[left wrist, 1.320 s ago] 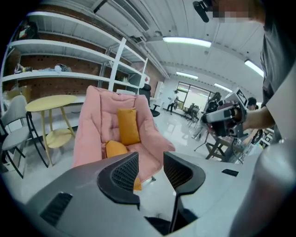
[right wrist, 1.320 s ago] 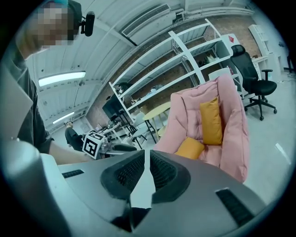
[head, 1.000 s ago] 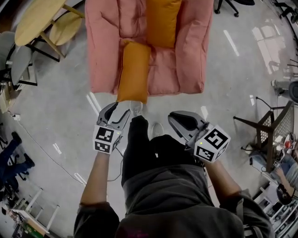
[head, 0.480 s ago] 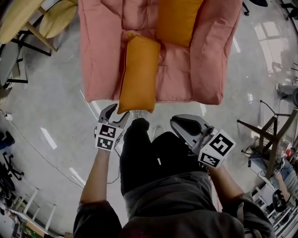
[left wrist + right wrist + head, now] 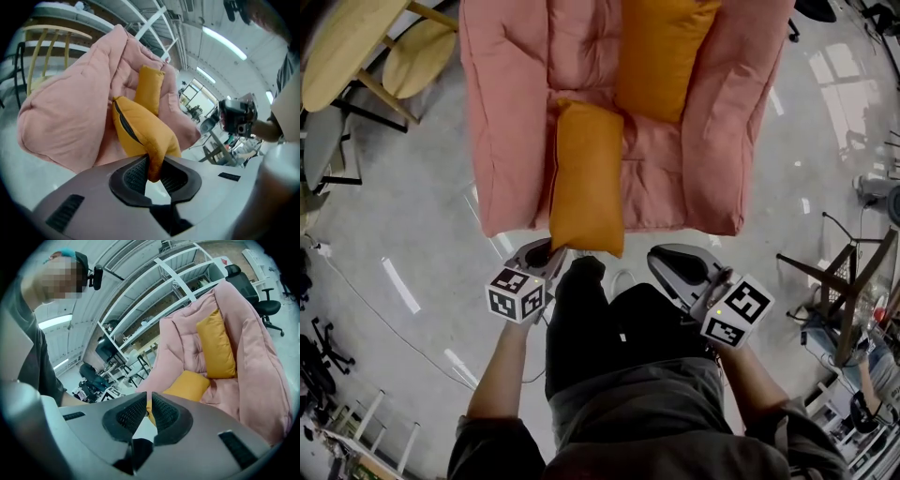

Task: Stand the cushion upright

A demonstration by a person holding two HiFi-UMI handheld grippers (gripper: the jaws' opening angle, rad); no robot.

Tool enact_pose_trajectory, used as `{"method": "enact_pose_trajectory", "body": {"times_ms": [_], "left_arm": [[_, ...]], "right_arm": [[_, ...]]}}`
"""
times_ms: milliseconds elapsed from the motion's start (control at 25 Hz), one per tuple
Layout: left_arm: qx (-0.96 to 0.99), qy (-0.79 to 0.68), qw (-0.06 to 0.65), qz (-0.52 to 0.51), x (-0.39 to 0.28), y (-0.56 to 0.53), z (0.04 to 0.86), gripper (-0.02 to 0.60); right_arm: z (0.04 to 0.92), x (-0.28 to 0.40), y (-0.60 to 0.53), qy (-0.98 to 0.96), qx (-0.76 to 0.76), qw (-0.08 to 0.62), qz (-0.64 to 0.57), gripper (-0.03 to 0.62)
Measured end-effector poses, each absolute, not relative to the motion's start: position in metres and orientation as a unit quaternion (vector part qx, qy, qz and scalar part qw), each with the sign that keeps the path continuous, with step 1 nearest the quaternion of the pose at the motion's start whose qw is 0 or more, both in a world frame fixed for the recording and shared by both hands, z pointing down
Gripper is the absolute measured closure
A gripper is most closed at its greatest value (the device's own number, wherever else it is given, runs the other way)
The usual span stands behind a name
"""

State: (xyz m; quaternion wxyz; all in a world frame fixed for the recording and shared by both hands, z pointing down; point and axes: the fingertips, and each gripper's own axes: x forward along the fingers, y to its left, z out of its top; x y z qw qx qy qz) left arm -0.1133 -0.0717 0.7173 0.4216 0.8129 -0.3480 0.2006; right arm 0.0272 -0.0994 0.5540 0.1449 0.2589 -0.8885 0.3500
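Note:
An orange cushion (image 5: 586, 178) (image 5: 145, 136) (image 5: 187, 384) lies flat along the seat of a pink armchair (image 5: 506, 112) (image 5: 65, 122) (image 5: 262, 366), its near end hanging over the front edge. My left gripper (image 5: 546, 251) (image 5: 153, 173) is at that end's left corner, jaws closing, and the pads pinch the corner. My right gripper (image 5: 661, 255) (image 5: 146, 401) hovers shut just short of the cushion's near right end, nothing between its pads. A second orange cushion (image 5: 661, 52) (image 5: 150, 89) (image 5: 218, 345) leans upright against the backrest.
Wooden chairs (image 5: 417, 58) and a wooden table (image 5: 352, 47) stand at the far left. A dark wire-frame stand (image 5: 848, 272) is on the right. My own black-trousered legs (image 5: 600, 319) are between the grippers. A black office chair (image 5: 255, 284) sits behind the armchair.
The left gripper has come forward and down to the cushion's near corner, and its open jaws have closed on it. The right gripper has edged forward, still shut. The armchair looks nearer.

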Motion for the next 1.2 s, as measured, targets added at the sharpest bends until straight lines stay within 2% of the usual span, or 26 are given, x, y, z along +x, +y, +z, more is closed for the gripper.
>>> {"method": "enact_pose_trajectory", "body": {"times_ms": [160, 520, 760, 1200], "left_arm": [[0.811, -0.351, 0.454, 0.117, -0.109, -0.097, 0.653, 0.539], [0.822, -0.360, 0.440, 0.018, -0.112, -0.214, 0.533, 0.539], [0.803, -0.402, 0.439, -0.019, -0.128, -0.320, 0.519, 0.538], [0.778, -0.497, 0.382, -0.051, -0.160, -0.498, 0.533, 0.529]], "right_arm": [[0.526, 0.029, -0.118, -0.885, 0.270, 0.136, 0.354, 0.577], [0.470, 0.024, -0.164, -0.876, 0.294, 0.130, 0.360, 0.577], [0.463, 0.022, -0.199, -0.860, 0.321, 0.141, 0.371, 0.577], [0.475, 0.026, -0.244, -0.818, 0.364, 0.147, 0.420, 0.577]]}}
